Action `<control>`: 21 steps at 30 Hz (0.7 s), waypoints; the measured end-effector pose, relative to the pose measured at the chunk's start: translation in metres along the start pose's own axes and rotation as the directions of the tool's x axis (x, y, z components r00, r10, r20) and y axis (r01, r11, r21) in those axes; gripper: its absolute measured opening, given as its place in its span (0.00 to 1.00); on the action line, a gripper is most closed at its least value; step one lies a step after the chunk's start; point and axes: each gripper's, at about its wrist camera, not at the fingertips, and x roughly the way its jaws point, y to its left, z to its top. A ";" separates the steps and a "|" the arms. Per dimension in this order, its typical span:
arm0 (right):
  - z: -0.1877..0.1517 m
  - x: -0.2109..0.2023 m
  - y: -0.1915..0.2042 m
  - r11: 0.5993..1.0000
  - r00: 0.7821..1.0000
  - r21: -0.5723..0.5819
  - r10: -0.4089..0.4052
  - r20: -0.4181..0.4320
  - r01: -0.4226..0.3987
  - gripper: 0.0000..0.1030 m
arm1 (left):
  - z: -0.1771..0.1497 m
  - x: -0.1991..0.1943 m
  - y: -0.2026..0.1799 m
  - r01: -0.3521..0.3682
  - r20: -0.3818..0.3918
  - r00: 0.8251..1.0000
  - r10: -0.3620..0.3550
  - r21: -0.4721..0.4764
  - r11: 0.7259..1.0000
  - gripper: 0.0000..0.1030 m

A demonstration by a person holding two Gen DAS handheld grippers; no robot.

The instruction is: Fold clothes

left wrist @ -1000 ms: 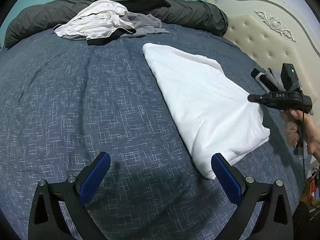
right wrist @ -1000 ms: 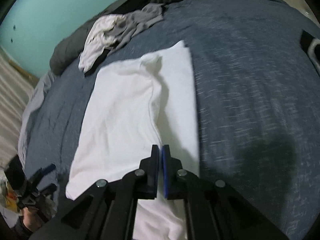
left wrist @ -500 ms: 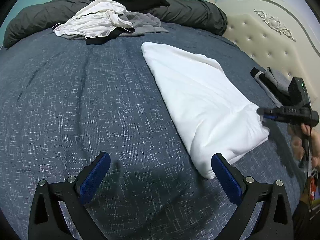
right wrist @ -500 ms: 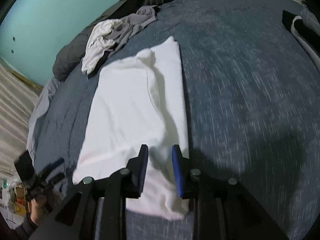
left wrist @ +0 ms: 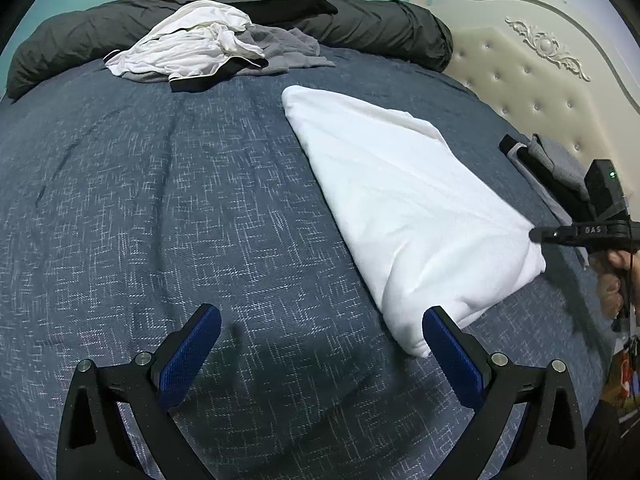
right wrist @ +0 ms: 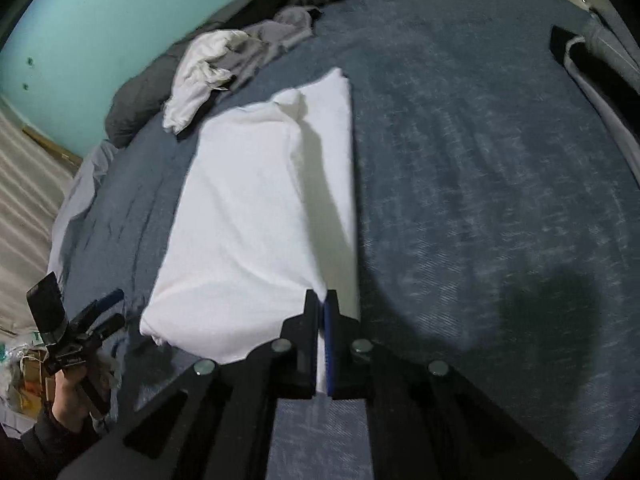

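Clamped right claw on near edge of white shirt, likely for folding; left claw hung apart over bed.

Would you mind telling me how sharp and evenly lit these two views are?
Left wrist view: sharp, fisheye-curved, with a soft shadow on the blue bedspread. Right wrist view: motion-blurred bedspread and a dark shadow falling across the white garment.

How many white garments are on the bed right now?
2. A folded white garment lies mid-bed, its near edge pinched in the right gripper. A crumpled white garment tops the pile near the dark duvet. More may be buried in that pile.
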 end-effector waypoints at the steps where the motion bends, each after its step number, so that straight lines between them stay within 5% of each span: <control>1: 0.000 0.002 -0.003 1.000 1.000 0.009 -0.004 -0.020 0.004 0.02 | 0.000 0.000 0.000 0.000 -0.001 1.000 0.000 0.001 1.000 1.00; 15: -0.025 0.002 -0.015 0.992 0.999 0.115 0.049 0.002 -0.049 0.15 | 0.002 0.003 -0.001 0.000 -0.003 1.000 0.000 0.006 1.000 1.00; 20: -0.035 0.009 -0.012 0.996 0.999 0.085 0.031 -0.028 -0.029 0.14 | 0.003 0.010 -0.006 -0.007 -0.014 1.000 0.008 0.022 1.000 1.00; 21: -0.037 0.010 -0.010 0.997 0.999 0.070 0.021 -0.031 -0.019 0.08 | 0.003 0.012 -0.006 -0.008 -0.019 1.000 0.009 0.023 1.000 1.00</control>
